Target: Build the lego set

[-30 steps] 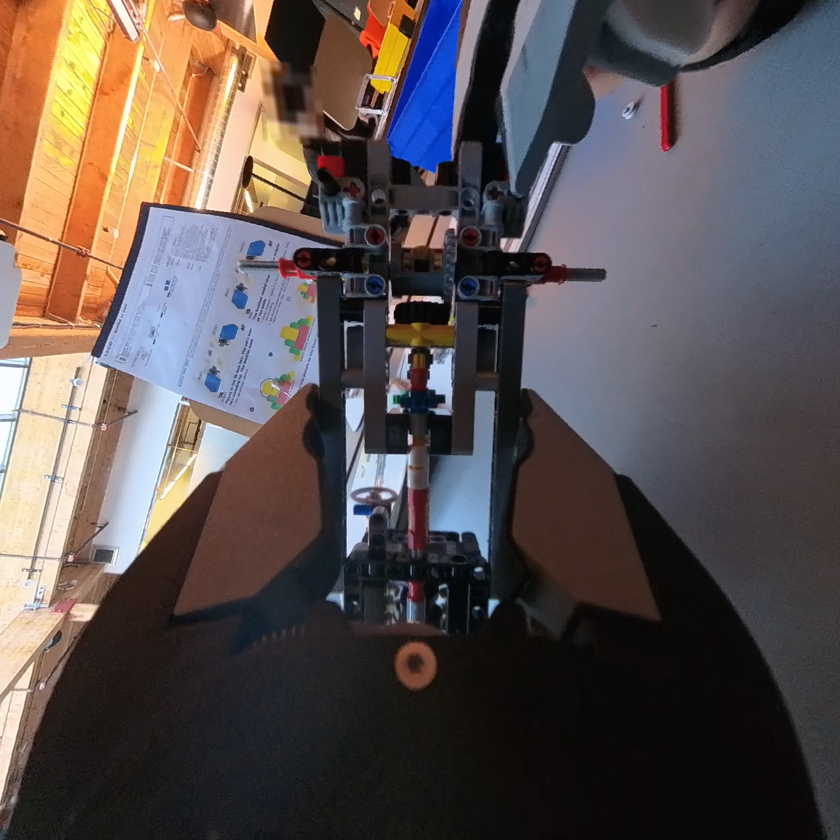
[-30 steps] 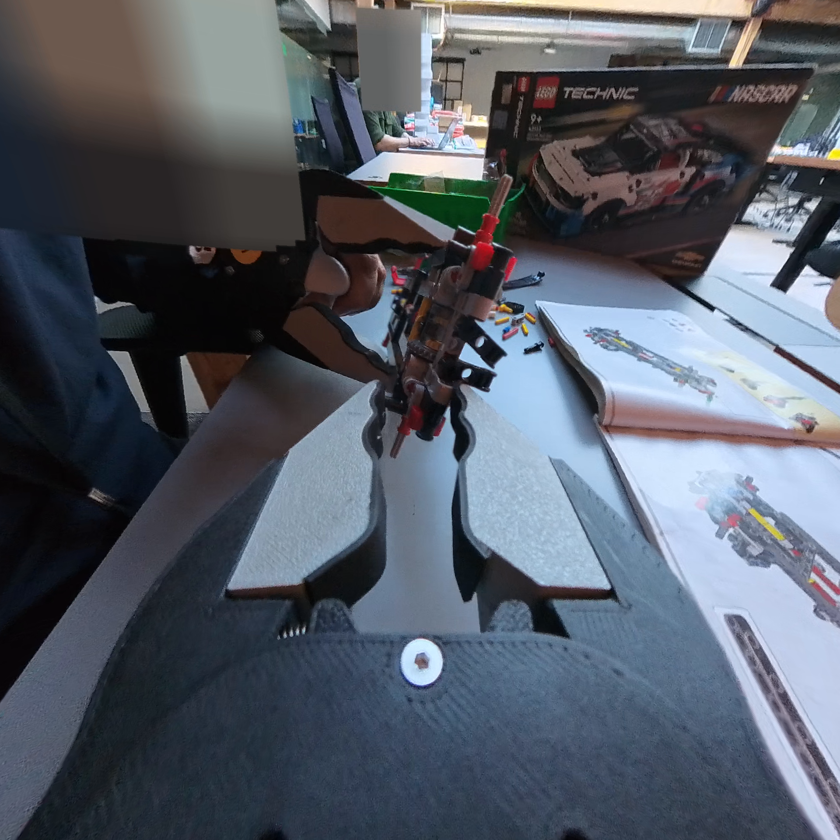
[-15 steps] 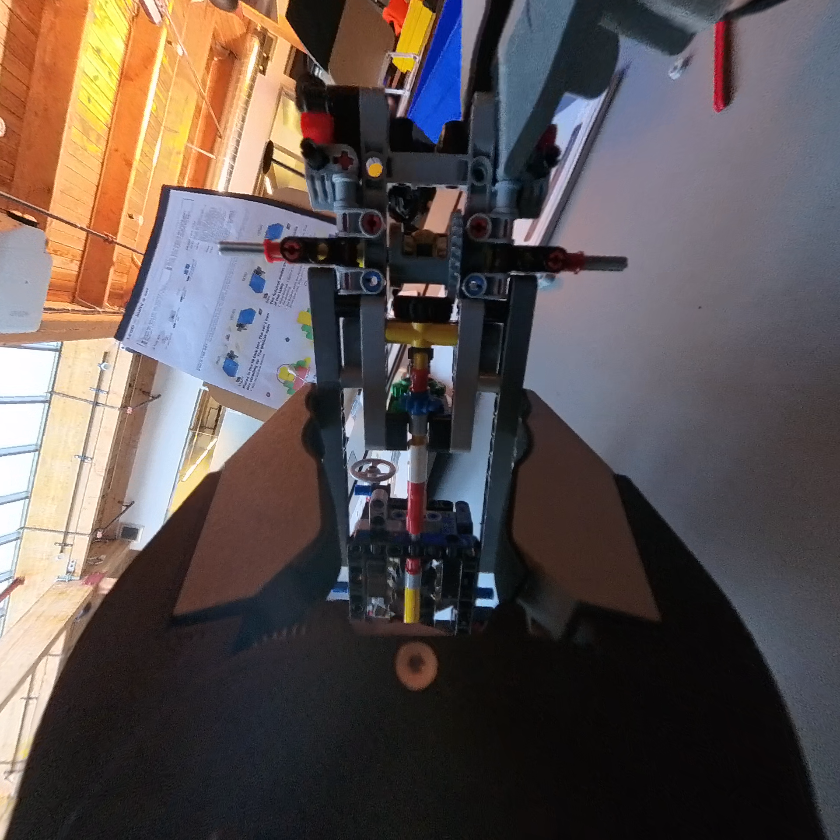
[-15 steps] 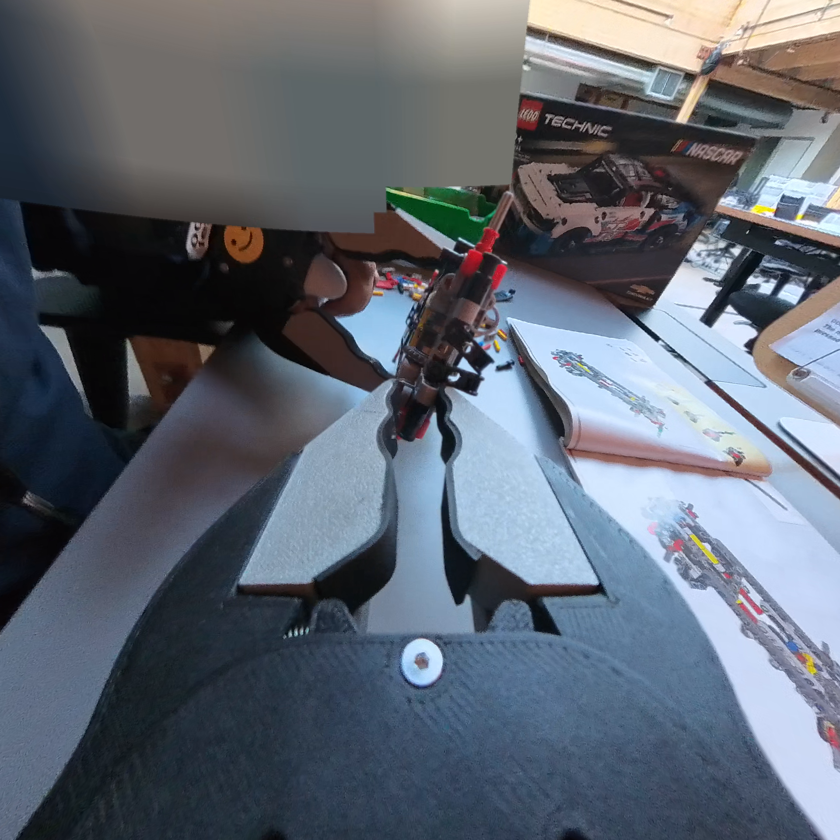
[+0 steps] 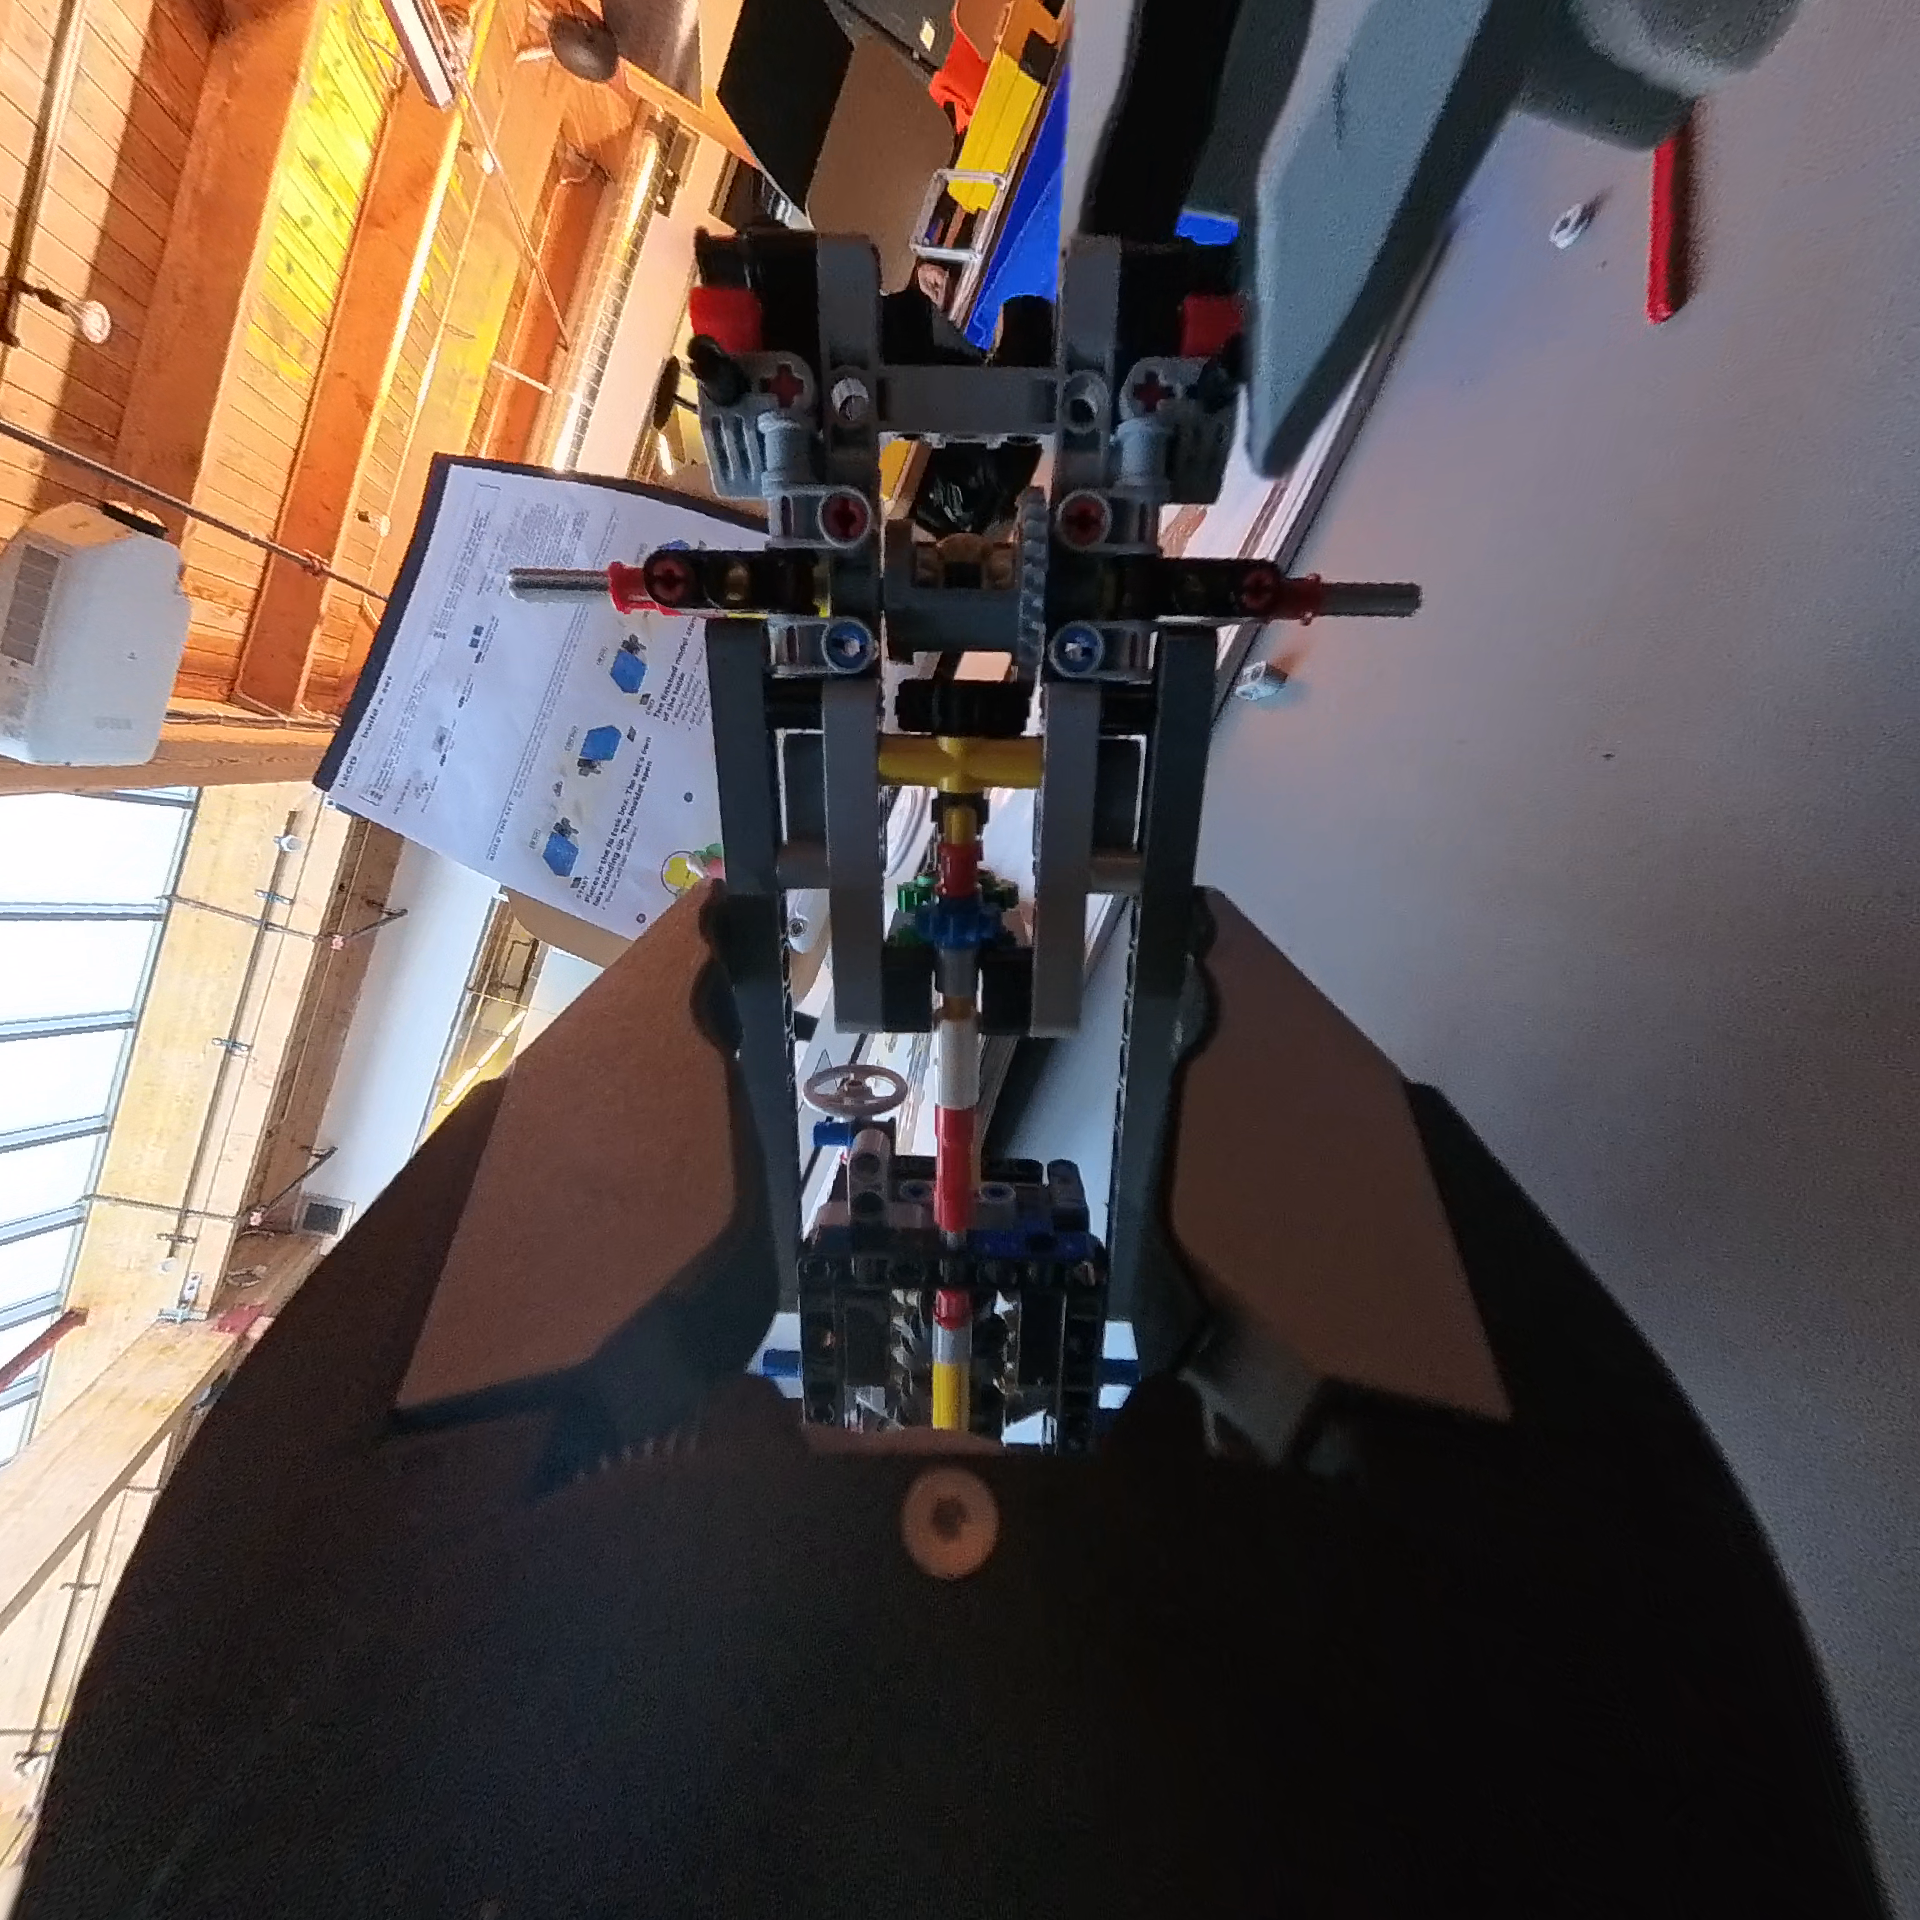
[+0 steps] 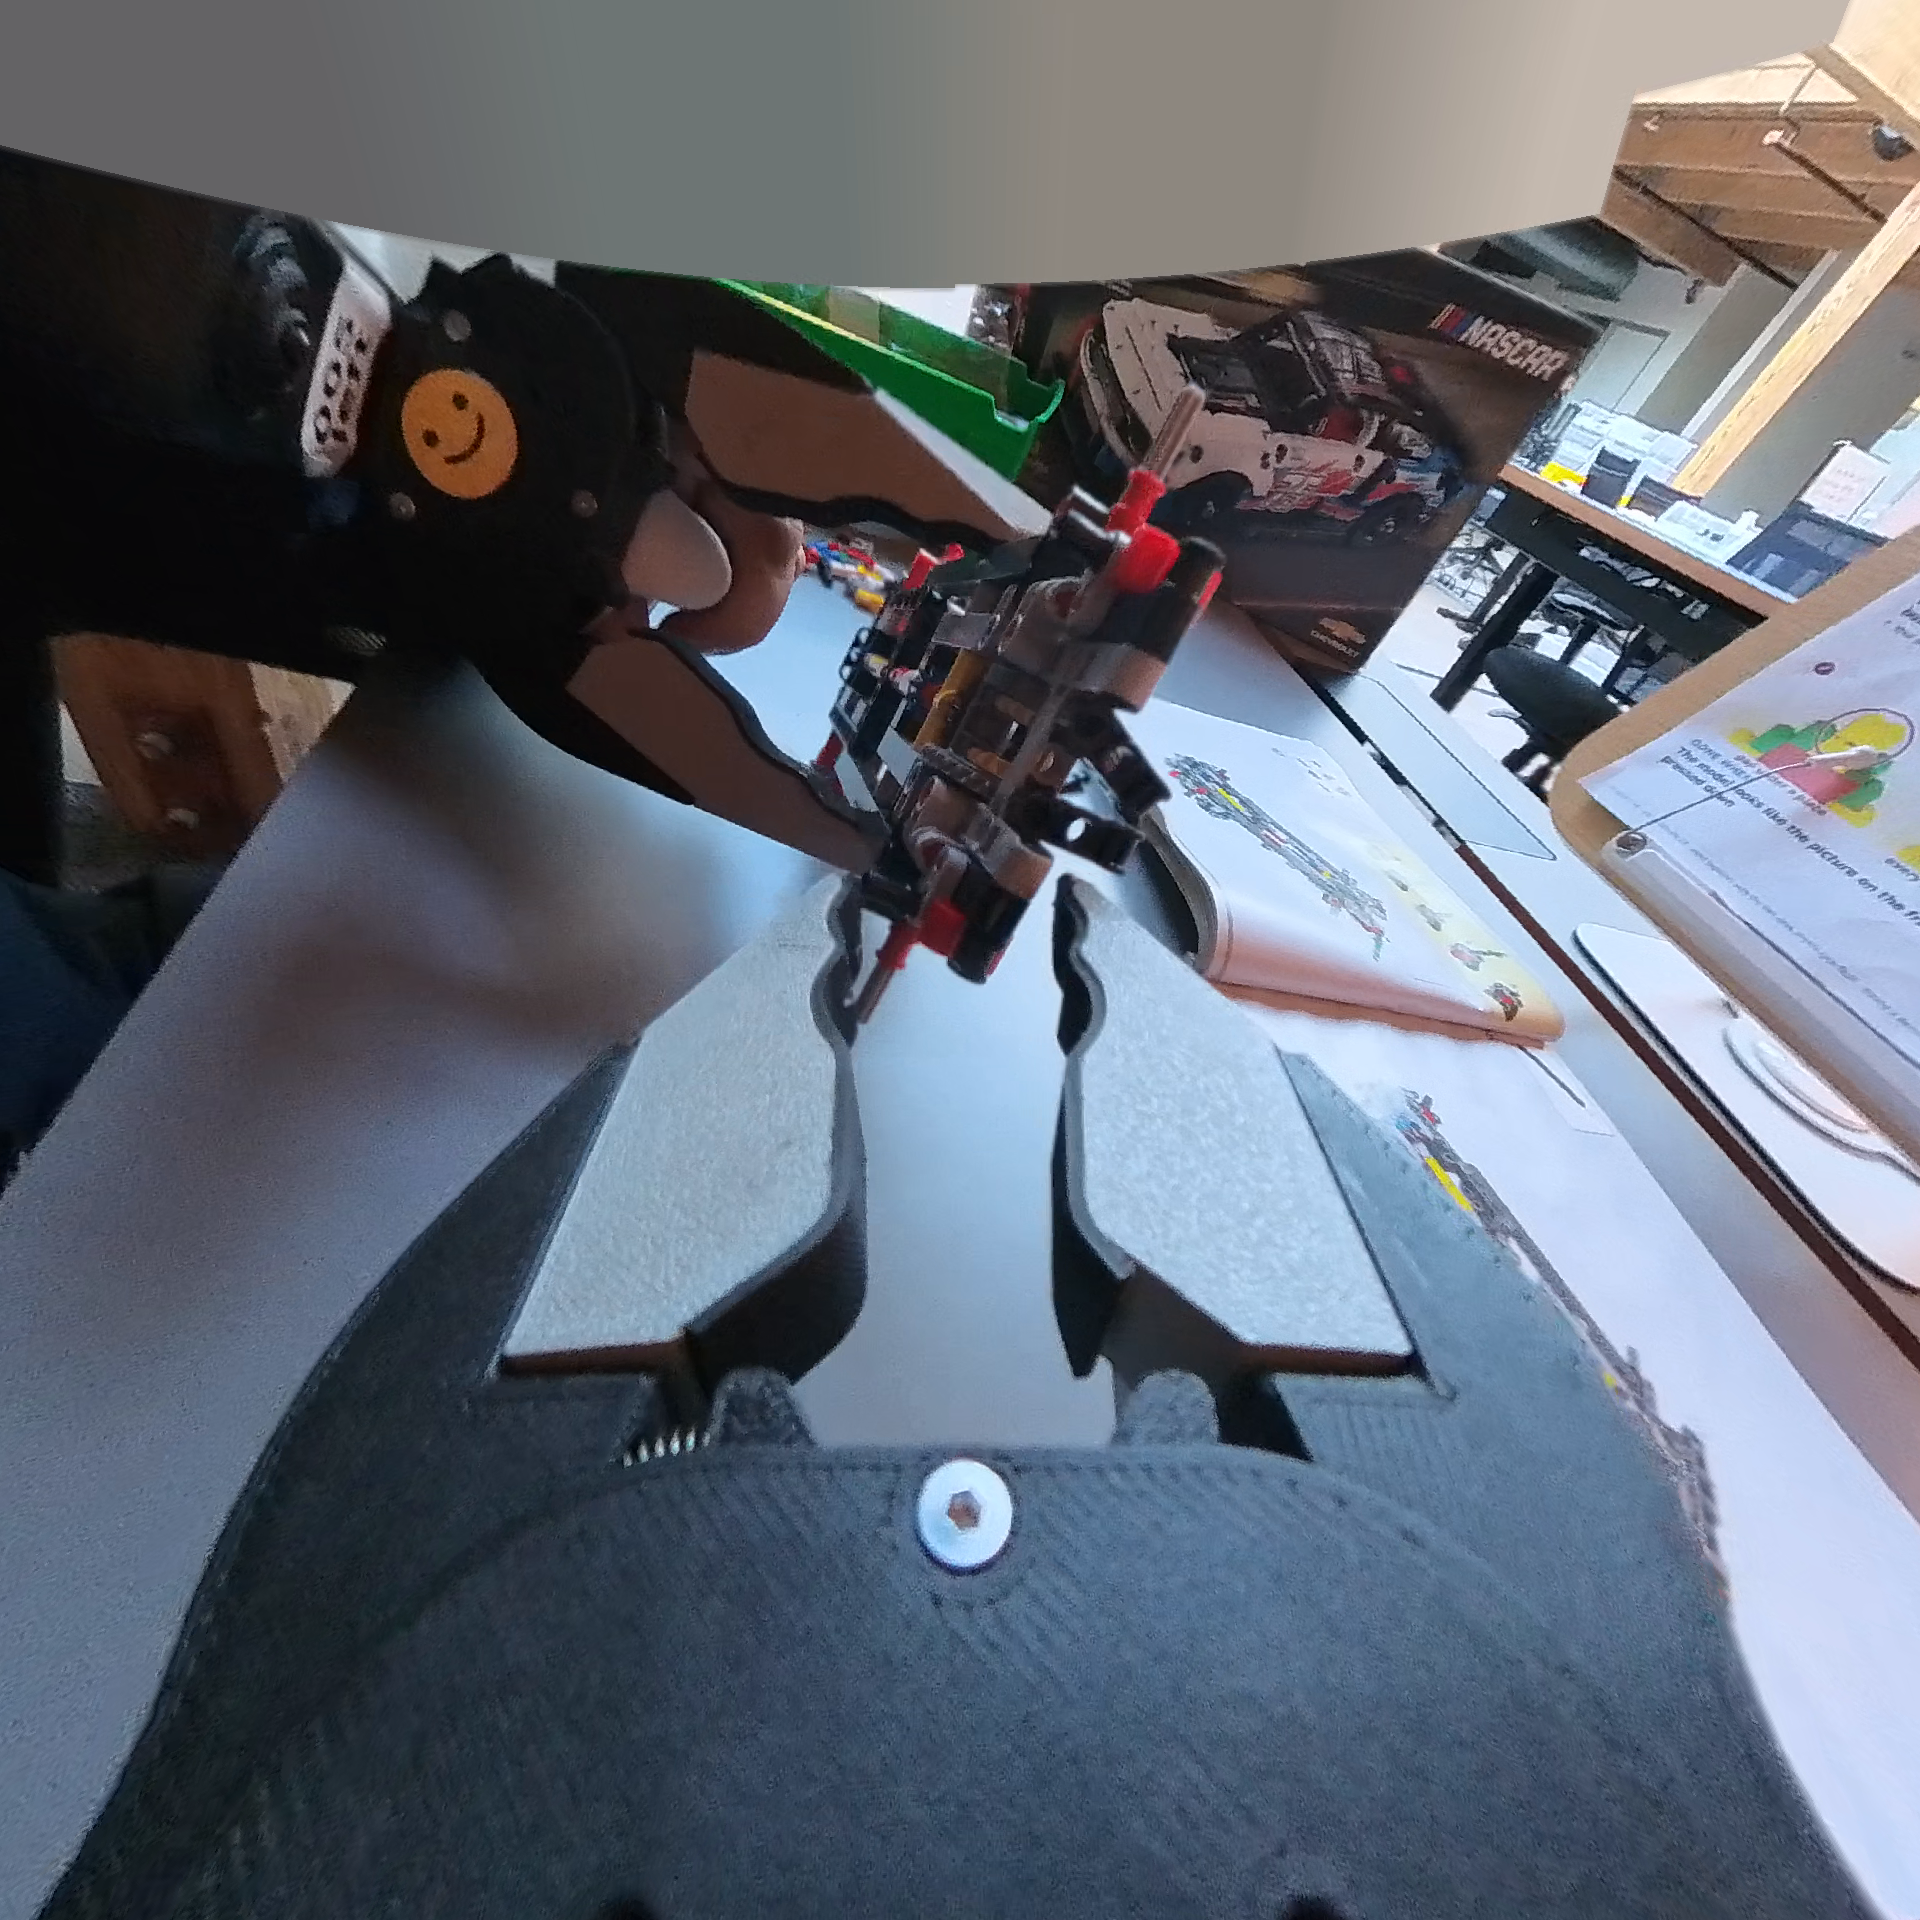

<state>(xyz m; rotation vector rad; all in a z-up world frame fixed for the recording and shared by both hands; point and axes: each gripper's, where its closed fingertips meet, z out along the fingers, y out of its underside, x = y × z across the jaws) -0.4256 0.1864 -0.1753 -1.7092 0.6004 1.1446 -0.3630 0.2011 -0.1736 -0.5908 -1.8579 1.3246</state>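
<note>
ROOM: workshop with timber beams; grey table [image 6: 436,935].
LEFT GRIPPER [image 5: 956,935]: jaws wide, both pads pressed on the side beams of the brick chassis [image 5: 956,644], held in the air.
RIGHT GRIPPER [image 6: 951,935]: jaws narrow but parted, nothing gripped; chassis axle tip just beside its left finger.
RIGHT: open booklet [image 6: 1340,904]; car box [image 6: 1299,416] behind.

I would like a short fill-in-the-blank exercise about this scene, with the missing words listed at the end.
1. The left gripper is clamped on a brick-built ____ frame.
2. The right gripper has its jaws ____, gripping nothing.
3. An open instruction ____ lies on the table, right of the frame.
4. The sticker on the left gripper shows a smiling ____.

Missing words: car; open; booklet; face
</note>
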